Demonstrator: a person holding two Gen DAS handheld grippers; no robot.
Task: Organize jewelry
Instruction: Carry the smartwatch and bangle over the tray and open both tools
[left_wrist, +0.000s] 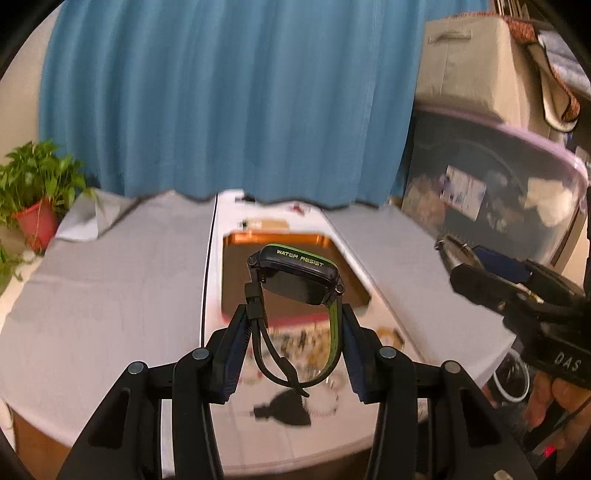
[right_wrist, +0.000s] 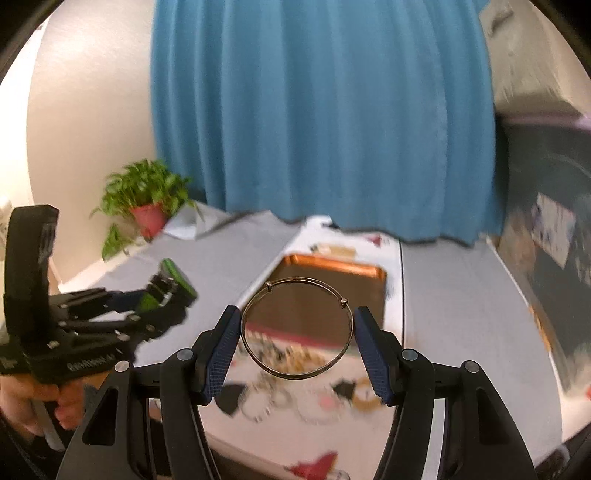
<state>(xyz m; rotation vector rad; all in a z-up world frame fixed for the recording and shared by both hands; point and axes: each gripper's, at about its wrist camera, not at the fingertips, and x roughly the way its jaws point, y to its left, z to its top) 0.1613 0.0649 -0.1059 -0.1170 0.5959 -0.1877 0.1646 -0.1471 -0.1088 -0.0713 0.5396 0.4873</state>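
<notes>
Left gripper (left_wrist: 295, 325) clamps the watch (left_wrist: 297, 277) by its floppy strap, right gripper (right_wrist: 297, 332) pinches the bangle (right_wrist: 297, 328) at 3 and 9 o'clock; thin, slippery, likely light.

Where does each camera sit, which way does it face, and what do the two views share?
Left wrist: on the left claw, looking forward over the table; it holds a watch; right claw at the right edge.
Right wrist: on the right claw, facing likewise; it holds a bangle; left claw and a hand at left.
Shared: copper tray, blue curtain, potted plant.
</notes>
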